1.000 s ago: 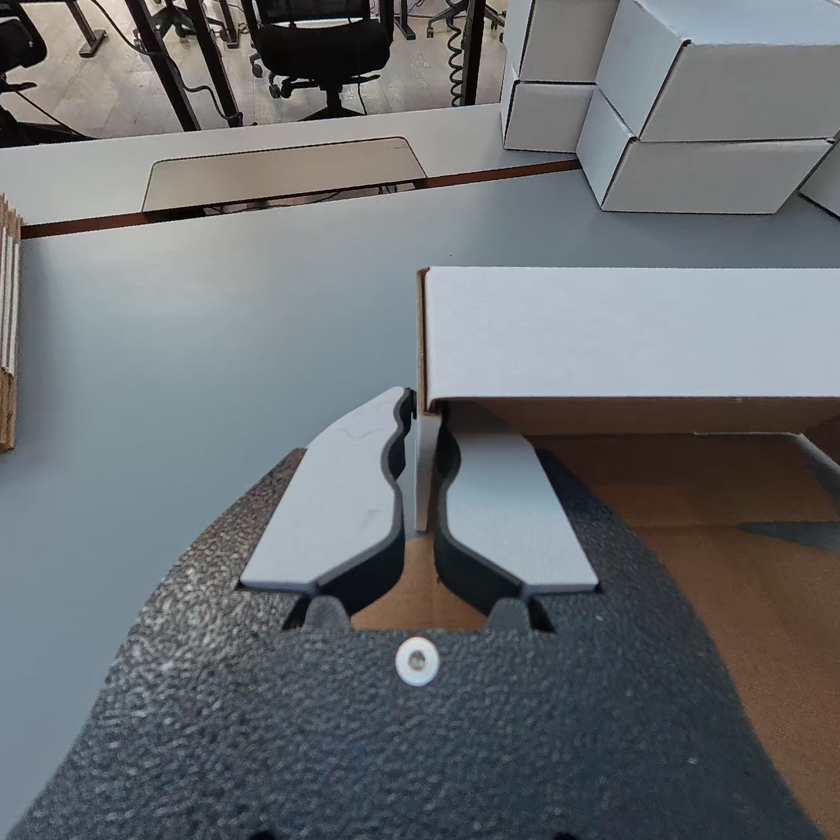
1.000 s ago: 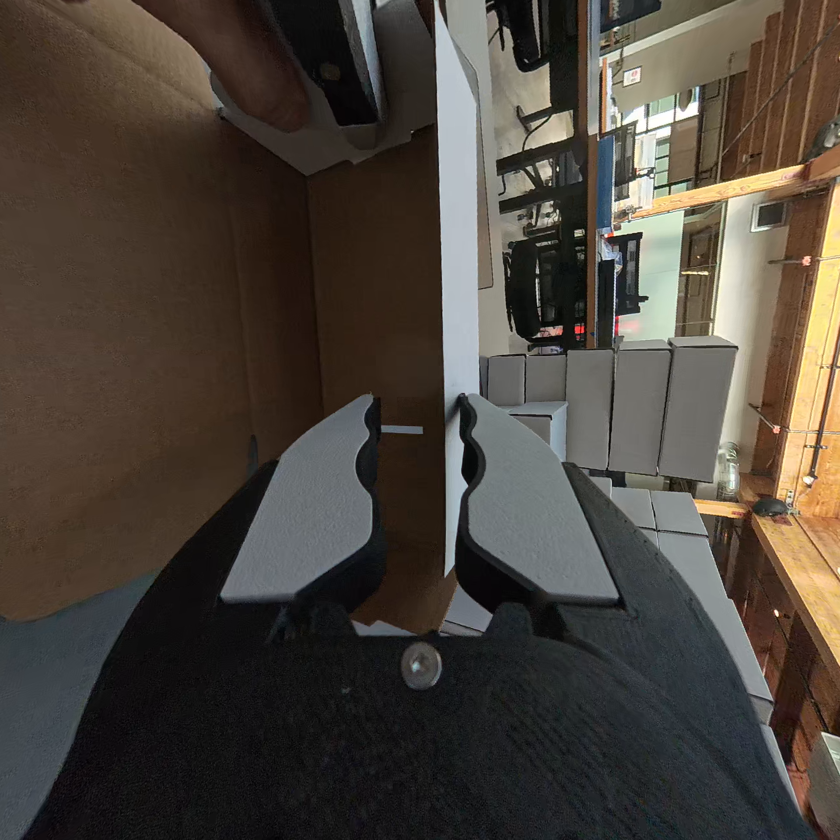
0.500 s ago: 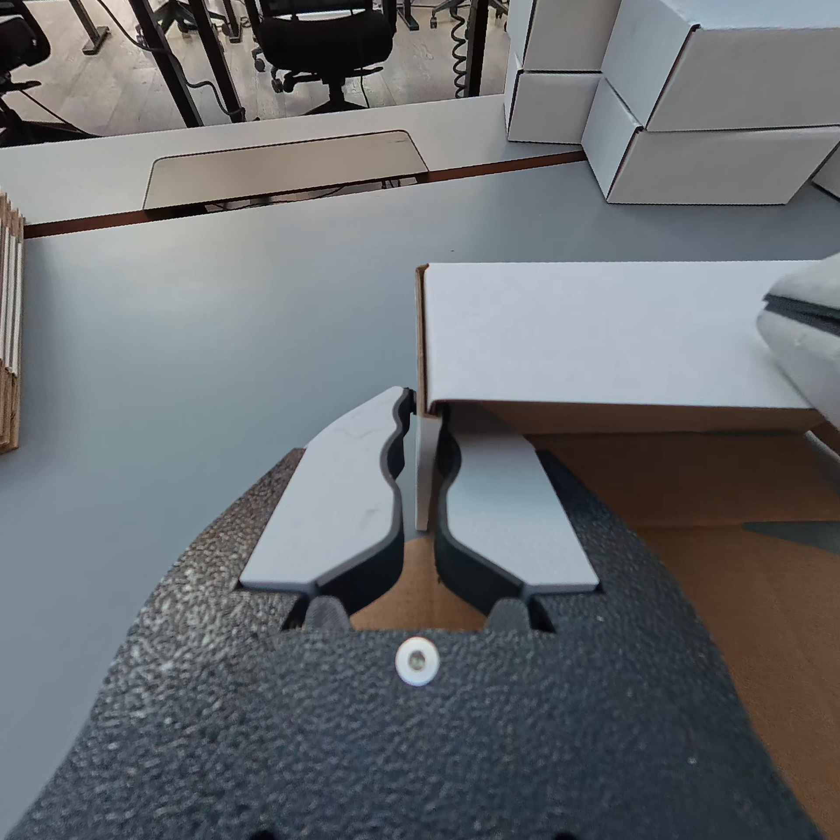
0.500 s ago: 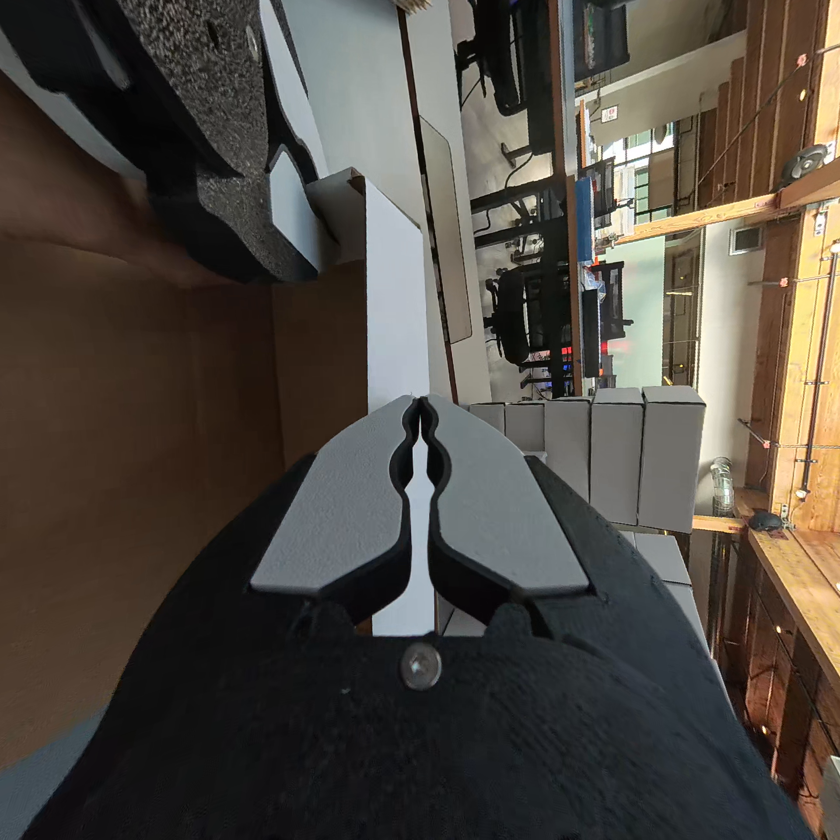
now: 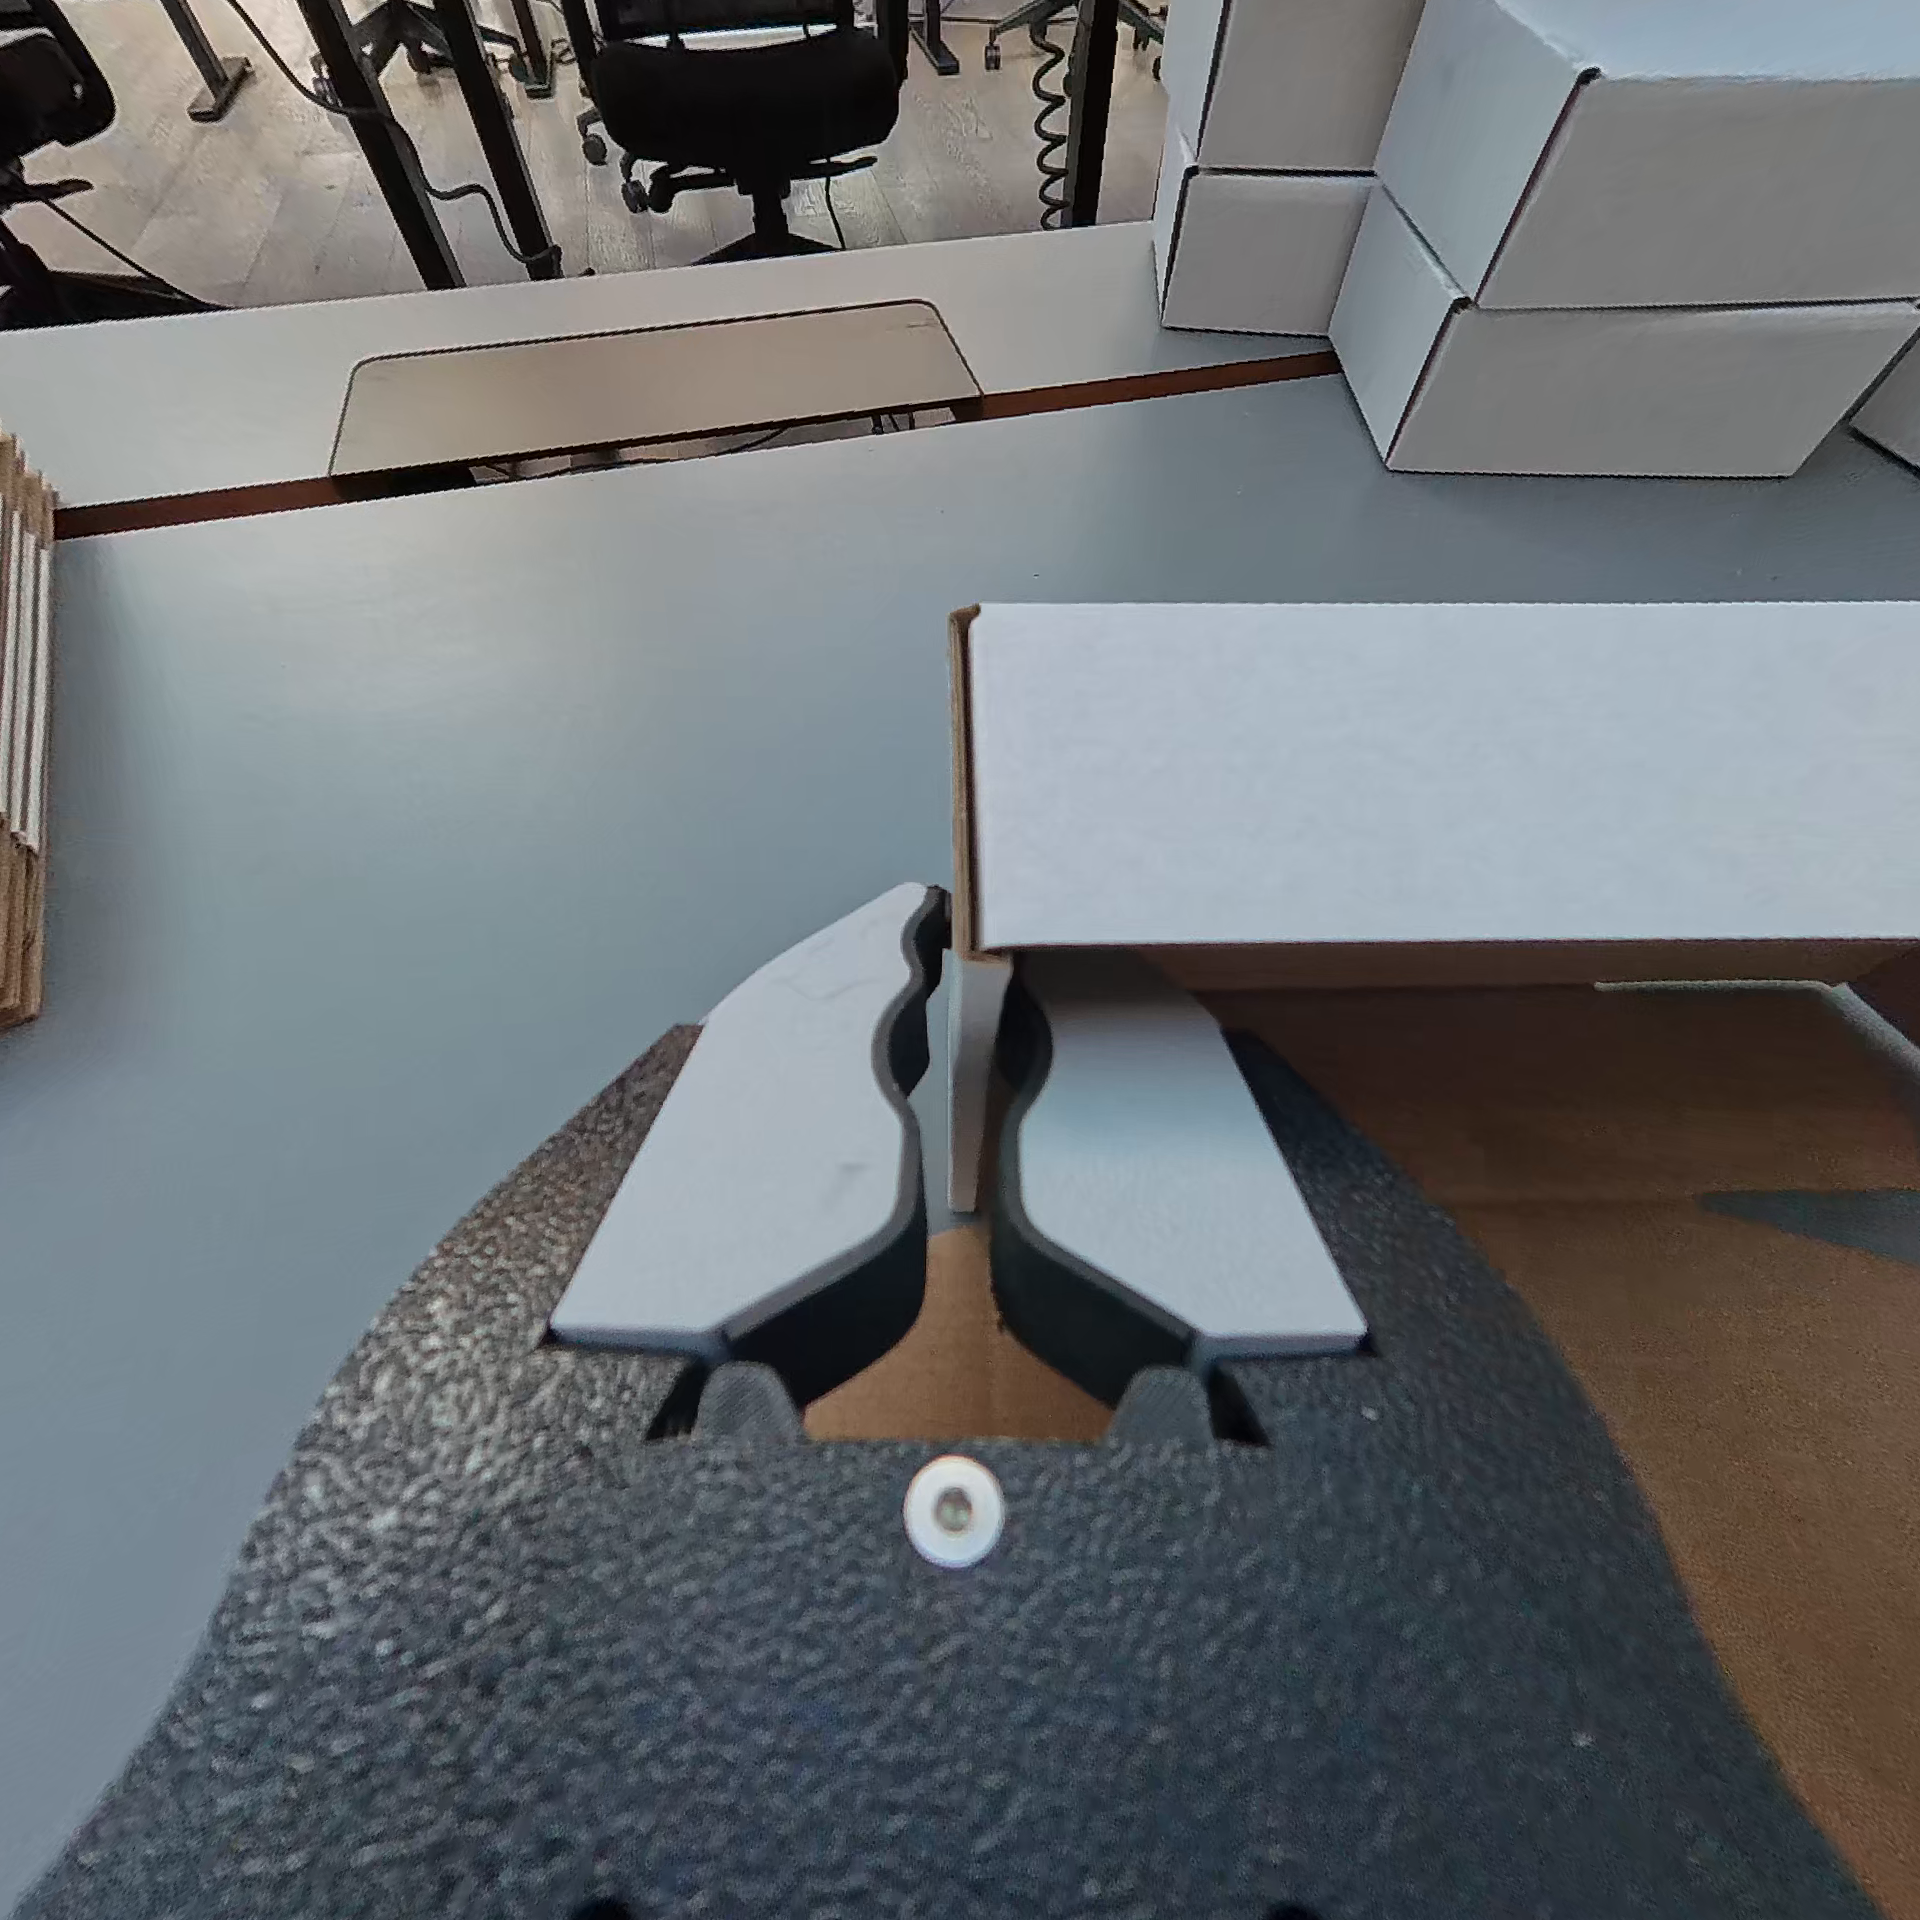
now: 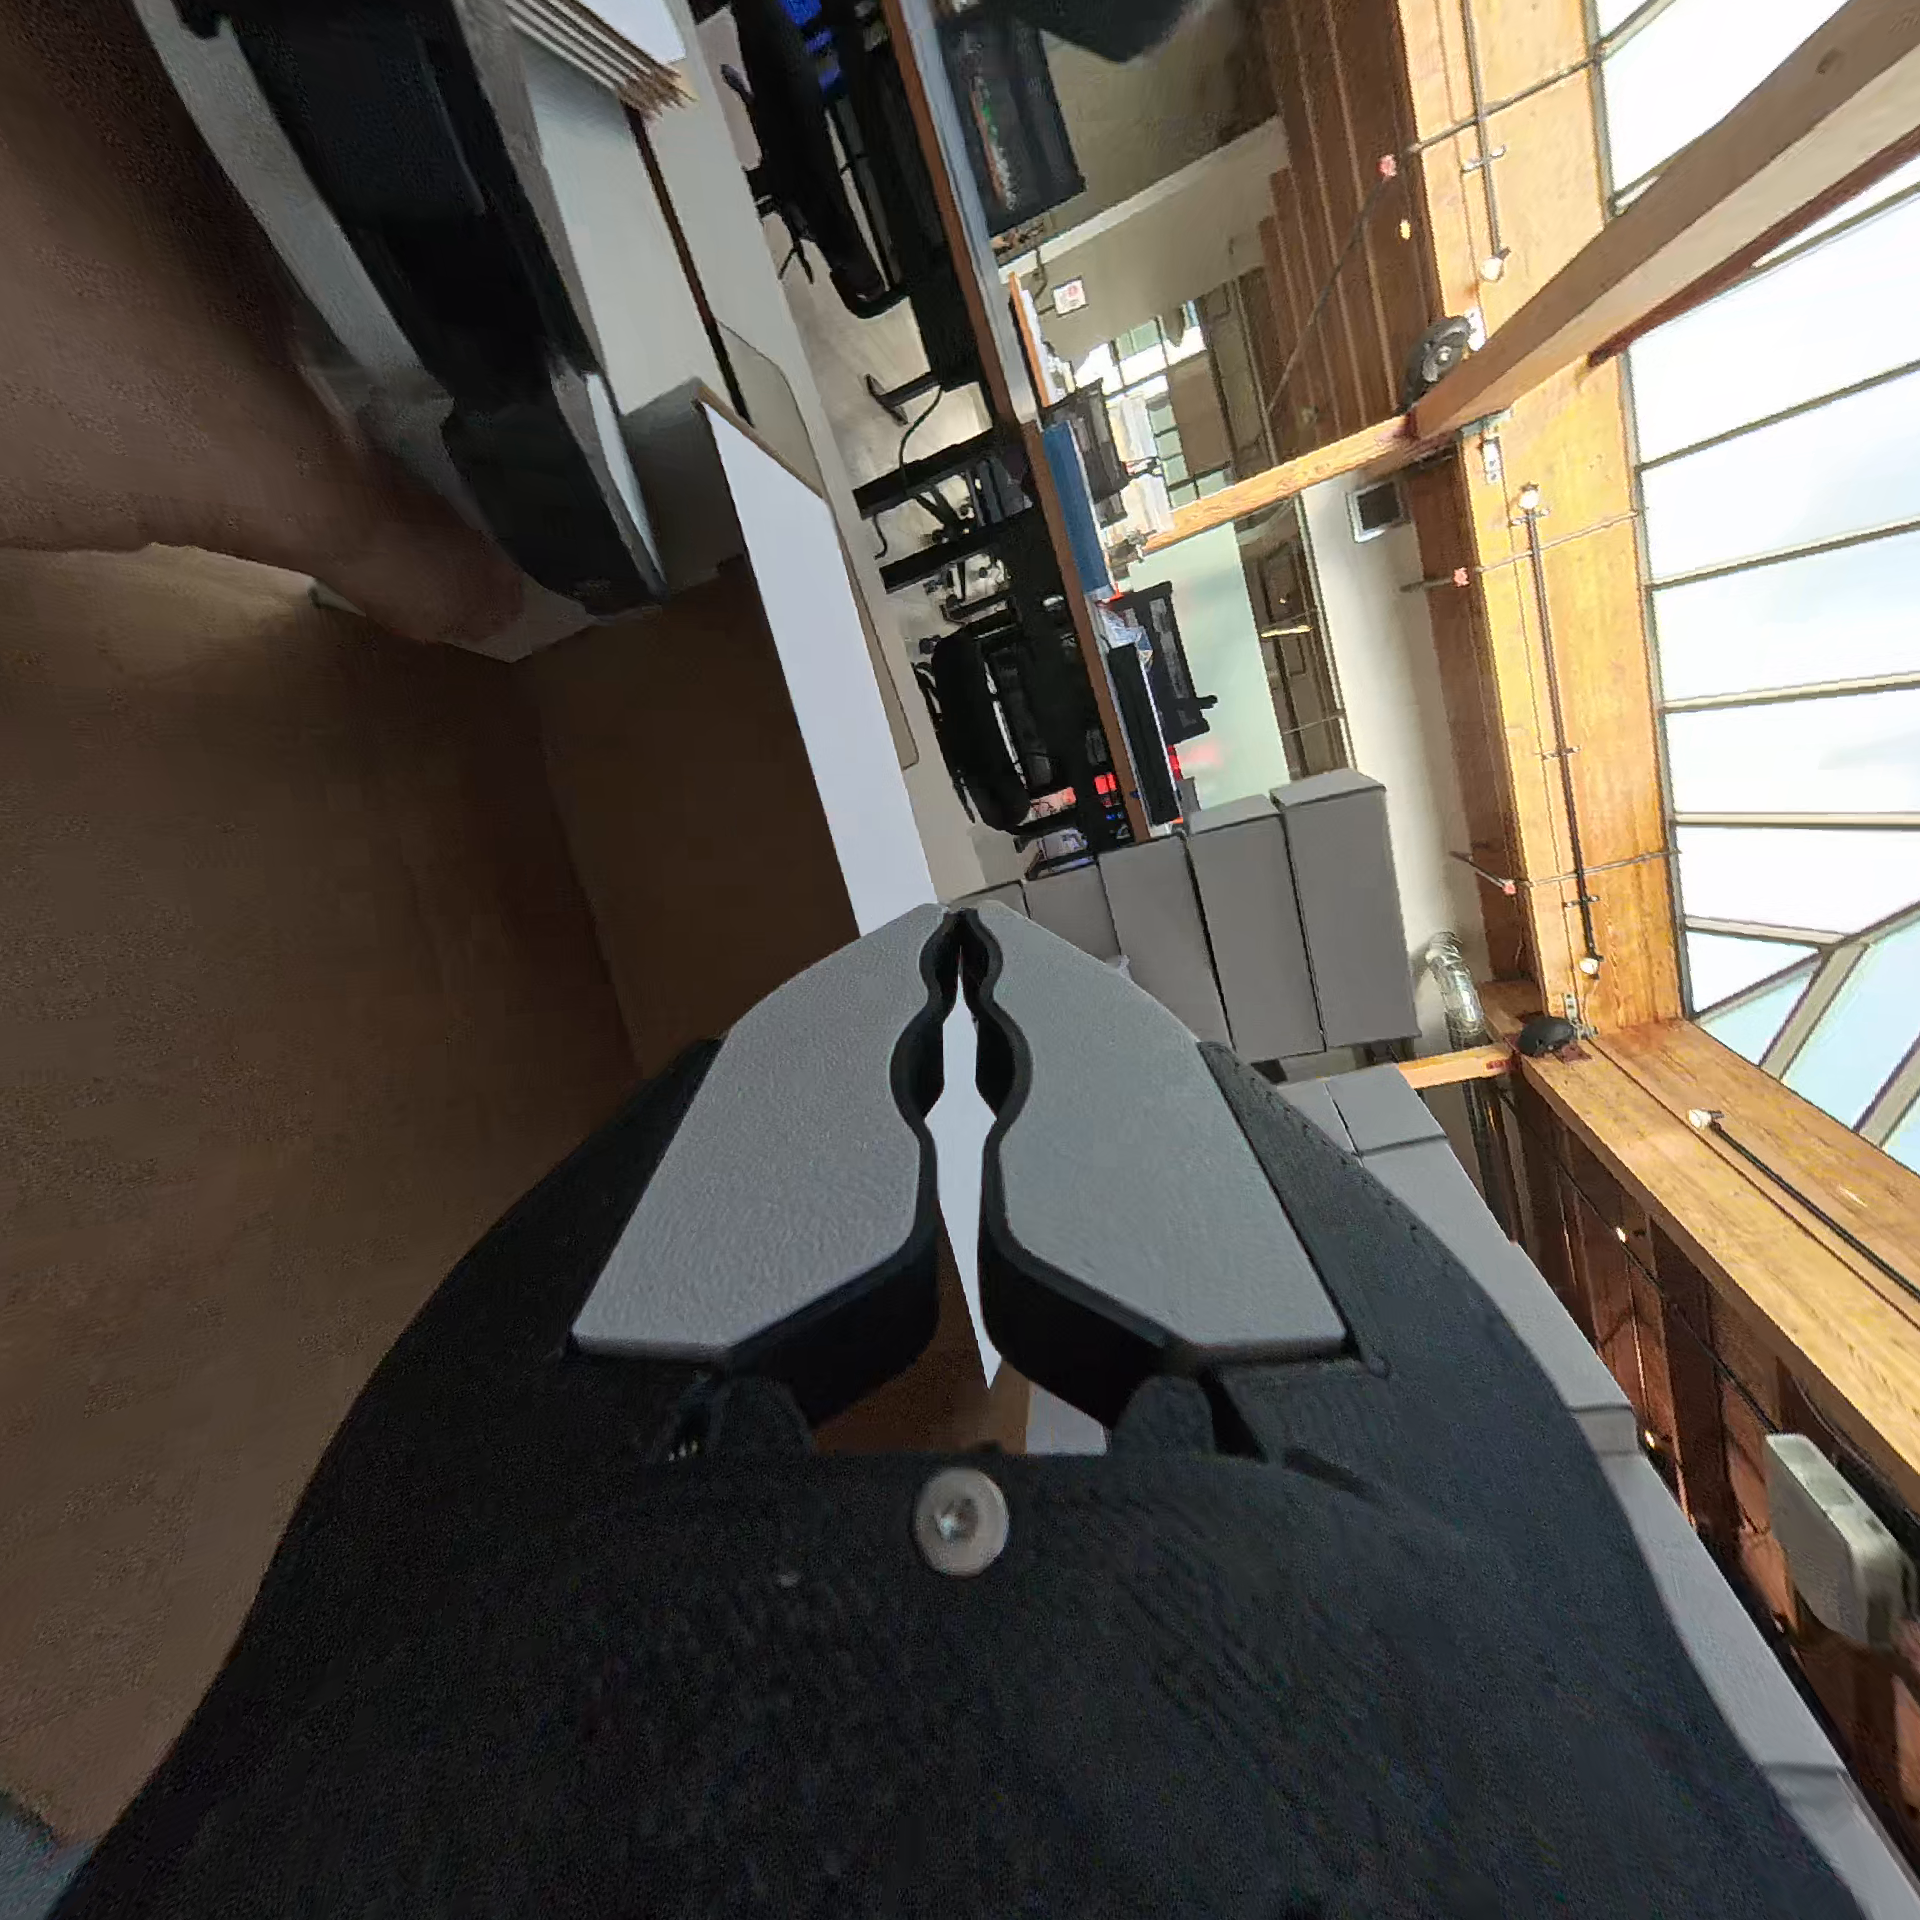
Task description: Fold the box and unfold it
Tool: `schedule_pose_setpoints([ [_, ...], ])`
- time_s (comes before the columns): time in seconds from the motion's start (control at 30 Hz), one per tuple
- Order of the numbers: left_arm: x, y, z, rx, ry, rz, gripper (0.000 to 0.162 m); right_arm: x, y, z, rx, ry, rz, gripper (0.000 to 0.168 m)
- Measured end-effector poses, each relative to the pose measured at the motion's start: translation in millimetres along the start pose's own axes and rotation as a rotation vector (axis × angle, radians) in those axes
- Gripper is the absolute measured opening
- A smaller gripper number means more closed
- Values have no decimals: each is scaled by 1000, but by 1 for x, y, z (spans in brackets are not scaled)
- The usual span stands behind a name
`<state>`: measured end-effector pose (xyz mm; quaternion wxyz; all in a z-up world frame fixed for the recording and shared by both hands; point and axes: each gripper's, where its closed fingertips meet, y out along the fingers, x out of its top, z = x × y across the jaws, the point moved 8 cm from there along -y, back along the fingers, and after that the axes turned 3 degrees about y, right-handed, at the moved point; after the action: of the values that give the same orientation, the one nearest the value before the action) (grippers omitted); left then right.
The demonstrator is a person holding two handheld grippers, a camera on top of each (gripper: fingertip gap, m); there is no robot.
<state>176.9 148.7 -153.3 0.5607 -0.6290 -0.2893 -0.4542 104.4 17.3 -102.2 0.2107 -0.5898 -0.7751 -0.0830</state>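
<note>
The box is white outside and brown inside and lies open on the grey table (image 5: pixel 416 831). Its long far wall (image 5: pixel 1434 769) leans in over the brown floor (image 5: pixel 1558 1299). My left gripper (image 5: pixel 974 951) is shut on the box's narrow white left end flap (image 5: pixel 966 1101), at the corner under that wall. In the right wrist view my right gripper (image 6: pixel 958 923) is shut on the edge of the white long wall (image 6: pixel 821 665), with the brown inside (image 6: pixel 312 935) to its left. The left gripper (image 6: pixel 499 364) shows at the box's far end.
Folded white boxes (image 5: pixel 1662 260) are stacked at the table's back right; they also show in the right wrist view (image 6: pixel 1247 935). A stack of flat cardboard (image 5: pixel 21 727) stands at the left edge. A second desk and office chairs lie beyond. A wooden window ledge (image 6: pixel 1714 1195) runs along the right.
My right gripper has closed on the long wall's edge and tilted with it. It has left the left wrist view's right edge. My left gripper has kept its hold and place.
</note>
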Motion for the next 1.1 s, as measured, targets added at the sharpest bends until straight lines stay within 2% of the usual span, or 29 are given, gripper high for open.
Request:
schedule_pose_setpoints([
  [0.1, 0, 0, 0, 0, -2, 3, 8, -25, -14, -20, -108, 68, 94, 0],
  [0.2, 0, 0, 0, 3, 1, 3, 7, -50, -11, -31, -104, 130, 179, 0],
  [0.3, 0, 0, 0, 4, -1, 1, 8, -61, -2, -25, -25, 67, 240, 0],
  [0.53, 0, 0, 2, -8, -22, 3, 8, -58, 0, -10, 35, 2, 304, 0],
  [0.8, -1, 0, 6, -19, -67, 2, 7, -51, 8, -1, 93, 78, 325, 0],
  [1.1, 0, -3, 8, -23, -87, -21, 7, -43, 7, 14, -91, 11, 280, 0],
])
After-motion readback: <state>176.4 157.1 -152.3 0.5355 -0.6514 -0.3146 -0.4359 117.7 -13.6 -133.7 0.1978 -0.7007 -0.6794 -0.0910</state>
